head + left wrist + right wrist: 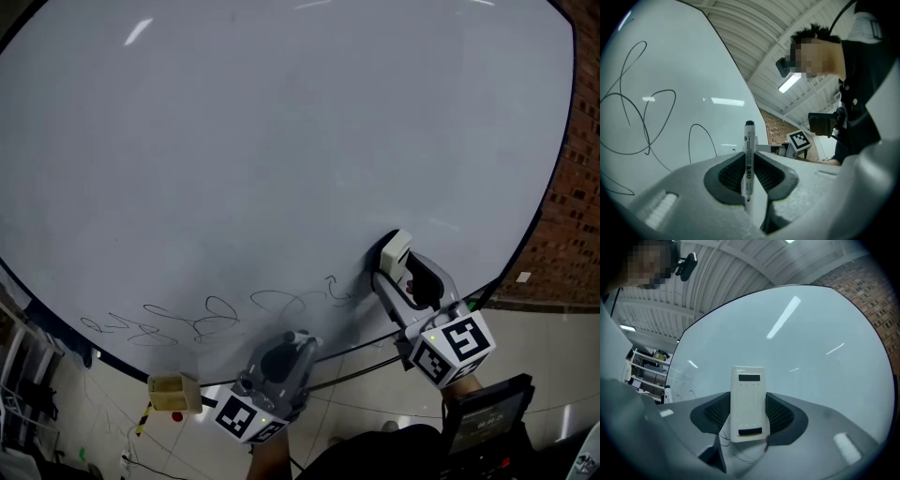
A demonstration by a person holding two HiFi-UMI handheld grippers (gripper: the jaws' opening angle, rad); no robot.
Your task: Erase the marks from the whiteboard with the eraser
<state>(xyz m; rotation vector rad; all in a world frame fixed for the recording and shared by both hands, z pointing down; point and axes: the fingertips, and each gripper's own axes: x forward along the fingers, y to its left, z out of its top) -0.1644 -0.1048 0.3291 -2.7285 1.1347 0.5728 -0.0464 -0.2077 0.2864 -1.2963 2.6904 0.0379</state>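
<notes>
A large whiteboard (281, 141) fills the head view, with black scribbled marks (216, 314) along its lower edge. My right gripper (394, 258) is shut on a cream-white eraser (397, 248), which sits against the board just right of the marks; the eraser (749, 401) stands upright between the jaws in the right gripper view. My left gripper (292, 339) hangs below the board's edge, shut on a marker pen (748, 161) with its black cap up. Looping marks (642, 117) show on the board at left in the left gripper view.
A brick wall (577, 187) borders the board at the right. Below the board lies a tiled floor (525, 366) with cables, a small yellow box (174, 392) and a dark device (487, 412) near the person's body. Shelving (644, 371) stands at far left.
</notes>
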